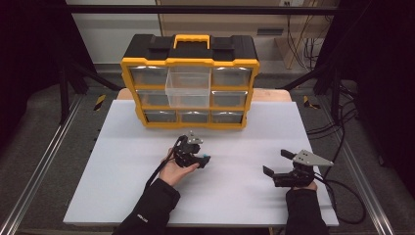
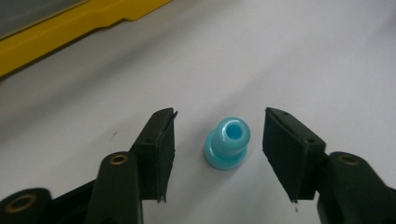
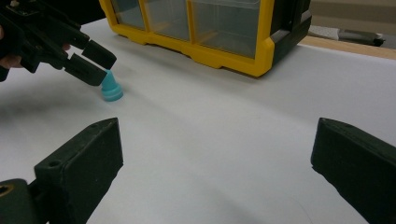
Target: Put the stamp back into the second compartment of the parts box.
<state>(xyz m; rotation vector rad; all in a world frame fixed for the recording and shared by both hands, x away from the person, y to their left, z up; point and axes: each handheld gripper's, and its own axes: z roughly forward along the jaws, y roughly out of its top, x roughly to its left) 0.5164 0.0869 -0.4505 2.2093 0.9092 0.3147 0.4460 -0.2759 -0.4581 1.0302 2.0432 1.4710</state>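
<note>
A small light-blue plastic piece (image 2: pixel 227 147), a flanged cap with a hole in its top, stands upright on the white tabletop (image 1: pixel 122 186). My left gripper (image 2: pixel 219 126) points down at it, one jaw on each side and a gap showing between each pad and the piece. It is open. In the high view the blue piece (image 1: pixel 207 158) sits at the tips of the left gripper (image 1: pixel 202 159), near the table's middle. My right gripper (image 1: pixel 277 162) rests at the right front, wide open with nothing between its jaws (image 3: pixel 217 140); from there the blue piece (image 3: pixel 111 88) and the left gripper (image 3: pixel 95 63) show at the upper left.
A yellow and black drawer organizer (image 1: pixel 190 83) stands at the back of the table, its clear top-middle drawer (image 1: pixel 188 88) pulled out toward me. Its yellow base edge (image 2: pixel 70 28) lies just beyond the left gripper. Cables trail off the table's right side.
</note>
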